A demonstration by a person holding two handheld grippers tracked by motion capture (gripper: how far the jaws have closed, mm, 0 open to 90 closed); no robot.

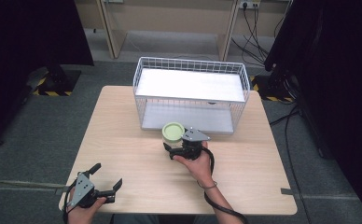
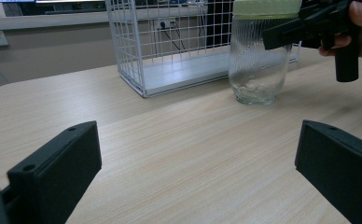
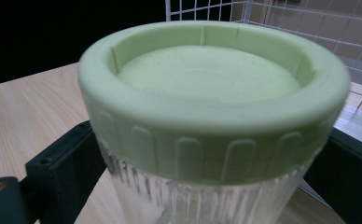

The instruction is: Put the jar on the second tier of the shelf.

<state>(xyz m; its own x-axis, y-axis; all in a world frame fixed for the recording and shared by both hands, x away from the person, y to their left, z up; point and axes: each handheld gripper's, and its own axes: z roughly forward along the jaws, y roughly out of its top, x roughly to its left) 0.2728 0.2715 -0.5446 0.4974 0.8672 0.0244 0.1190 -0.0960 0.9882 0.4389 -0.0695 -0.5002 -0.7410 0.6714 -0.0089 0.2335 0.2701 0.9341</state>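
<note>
A ribbed clear glass jar with a pale green screw lid stands upright on the wooden table, just in front of the white wire basket. My right gripper is open, with one black jaw on each side of the jar just under the lid; whether they touch the glass is unclear. In the left gripper view the jar looks empty and rests on the table. My left gripper is open and empty near the front left corner.
The wire basket has its open side towards me, a white top shelf and a white floor. Bare wood lies between the two grippers. Dark stands and cables sit on the floor around the table.
</note>
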